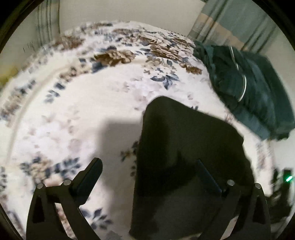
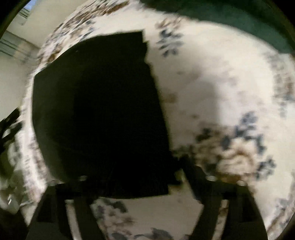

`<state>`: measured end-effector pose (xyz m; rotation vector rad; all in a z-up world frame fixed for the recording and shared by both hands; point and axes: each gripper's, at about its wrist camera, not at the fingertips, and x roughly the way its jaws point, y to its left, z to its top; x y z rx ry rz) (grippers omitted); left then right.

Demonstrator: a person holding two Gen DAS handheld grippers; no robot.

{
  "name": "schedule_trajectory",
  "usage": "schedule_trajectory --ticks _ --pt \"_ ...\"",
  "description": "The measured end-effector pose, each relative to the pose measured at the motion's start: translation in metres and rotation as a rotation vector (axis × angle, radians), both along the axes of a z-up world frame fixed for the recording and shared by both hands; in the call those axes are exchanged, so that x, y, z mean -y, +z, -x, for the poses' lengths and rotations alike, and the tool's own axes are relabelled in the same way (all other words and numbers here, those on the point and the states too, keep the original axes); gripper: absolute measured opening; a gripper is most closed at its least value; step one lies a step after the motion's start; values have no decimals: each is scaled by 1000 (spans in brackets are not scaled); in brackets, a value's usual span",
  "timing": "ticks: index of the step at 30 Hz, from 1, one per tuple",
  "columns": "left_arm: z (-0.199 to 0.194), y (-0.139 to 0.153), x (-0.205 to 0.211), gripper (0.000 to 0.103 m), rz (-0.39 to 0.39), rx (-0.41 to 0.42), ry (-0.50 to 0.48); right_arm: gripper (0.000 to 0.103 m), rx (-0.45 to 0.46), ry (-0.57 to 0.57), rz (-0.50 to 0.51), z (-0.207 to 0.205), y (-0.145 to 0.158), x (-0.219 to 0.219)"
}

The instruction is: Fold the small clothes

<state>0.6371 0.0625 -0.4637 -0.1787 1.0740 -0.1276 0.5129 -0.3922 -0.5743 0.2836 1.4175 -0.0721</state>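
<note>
A black garment (image 1: 184, 144) lies flat on a floral bedspread (image 1: 88, 103), folded into a rough rectangle. My left gripper (image 1: 149, 166) is open above the bed; its left finger is over bare bedspread and its right finger over the garment's near part. In the right wrist view the same black garment (image 2: 99, 110) fills the left centre. My right gripper (image 2: 136, 177) is open, with its fingers wide apart astride the garment's near edge. This view is blurred, so contact with the cloth cannot be told.
A pile of dark green clothes (image 1: 248, 88) with a wire hanger lies at the bed's far right. It also shows in the right wrist view (image 2: 230, 16) along the top edge. Striped curtains (image 1: 239, 20) hang behind the bed. The other gripper (image 1: 282, 177) shows at the right edge.
</note>
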Motion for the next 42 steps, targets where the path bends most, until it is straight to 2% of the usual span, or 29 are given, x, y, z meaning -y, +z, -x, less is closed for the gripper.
schedule_trajectory --ticks 4,6,11,22,30,36,42 --pt "39 17 24 103 -137 11 -2 103 42 -4 234 24 36 -12" --pt "56 28 34 103 -163 10 -6 103 59 0 283 36 55 -22" --pt "95 66 51 103 -167 20 -17 103 98 -5 351 68 111 -35" --pt "191 188 64 103 -193 100 4 103 250 -15 381 169 277 -51" --pt "271 278 64 103 -171 168 29 103 375 -4 381 261 403 -72" --pt "333 339 63 103 -176 228 65 103 463 0 388 328 476 -87" --pt "378 379 58 103 -172 290 71 103 533 19 371 390 528 -100"
